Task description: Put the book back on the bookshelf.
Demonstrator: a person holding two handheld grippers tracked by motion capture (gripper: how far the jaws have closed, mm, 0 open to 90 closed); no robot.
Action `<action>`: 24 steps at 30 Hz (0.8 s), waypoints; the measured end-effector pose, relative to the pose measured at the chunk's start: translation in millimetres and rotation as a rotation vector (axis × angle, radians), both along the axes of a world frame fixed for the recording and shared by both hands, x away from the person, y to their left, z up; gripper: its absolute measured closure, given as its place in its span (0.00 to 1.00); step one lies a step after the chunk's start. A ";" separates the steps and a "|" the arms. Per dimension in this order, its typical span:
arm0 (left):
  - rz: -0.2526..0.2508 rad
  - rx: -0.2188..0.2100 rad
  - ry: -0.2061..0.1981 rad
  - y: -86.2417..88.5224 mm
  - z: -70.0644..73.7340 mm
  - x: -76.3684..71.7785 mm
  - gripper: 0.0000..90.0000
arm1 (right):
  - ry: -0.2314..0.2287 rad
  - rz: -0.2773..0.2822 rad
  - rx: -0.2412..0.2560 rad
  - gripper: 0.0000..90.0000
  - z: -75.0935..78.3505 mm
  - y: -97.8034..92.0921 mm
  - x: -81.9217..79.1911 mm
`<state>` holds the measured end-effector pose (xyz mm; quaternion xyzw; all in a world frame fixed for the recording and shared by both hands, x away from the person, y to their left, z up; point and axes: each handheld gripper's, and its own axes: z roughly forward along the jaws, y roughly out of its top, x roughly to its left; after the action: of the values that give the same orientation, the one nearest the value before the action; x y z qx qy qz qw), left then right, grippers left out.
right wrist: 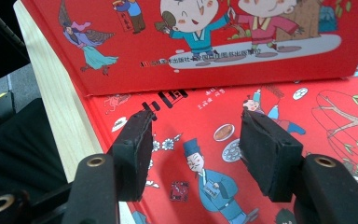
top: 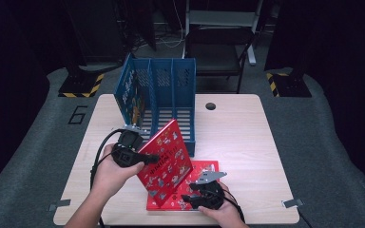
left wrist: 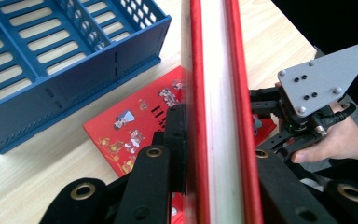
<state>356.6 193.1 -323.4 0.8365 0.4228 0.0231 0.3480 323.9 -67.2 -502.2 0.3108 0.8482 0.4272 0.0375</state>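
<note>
— Where's the raised book?
— Tilted on edge, clamped in the left gripper, its lower corner resting on the flat book on the desk, just in front of the blue file rack.
— And the right gripper?
— Jaws apart, empty, low over the flat book.

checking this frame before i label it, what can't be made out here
- Flat red book, high view: its left part lies under the tilted red book.
- Tilted red book, left gripper view: seen edge-on between the left gripper jaws, so its covers are hidden.
- Blue file rack, high view: the book in its left slot is too small to read.
- Right gripper, right gripper view: open above the flat book; contact unclear.
</note>
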 end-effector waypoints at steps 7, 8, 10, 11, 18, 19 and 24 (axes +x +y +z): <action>-0.006 0.007 -0.016 -4.3 2.7 0.7 0.88 | -0.007 0.028 -0.004 0.48 -0.5 4.8 -1.6; -0.004 0.009 -0.020 -4.4 3.3 0.9 0.88 | -0.012 0.022 -0.003 0.47 -0.6 6.4 -2.4; -0.001 -0.004 -0.023 -4.3 4.7 1.4 0.88 | -0.006 0.027 0.003 0.47 -0.6 9.8 -4.4; 0.002 -0.015 -0.033 -4.0 5.7 1.1 0.88 | -0.018 0.034 -0.009 0.46 -0.8 10.7 -4.3; 0.004 -0.052 -0.031 -5.1 12.1 1.6 0.88 | -0.012 0.045 0.008 0.46 -1.8 17.3 -9.0; 0.001 -0.049 -0.033 -5.5 12.6 2.2 0.88 | -0.017 0.046 0.007 0.46 -2.4 18.6 -9.1; 0.002 -0.058 -0.037 -8.1 17.7 4.4 0.88 | -0.043 0.055 0.030 0.48 -5.2 29.7 -14.5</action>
<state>360.9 185.0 -305.7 0.8250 0.4175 0.0268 0.3800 309.4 -37.5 -507.4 0.2786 0.8489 0.4474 0.0394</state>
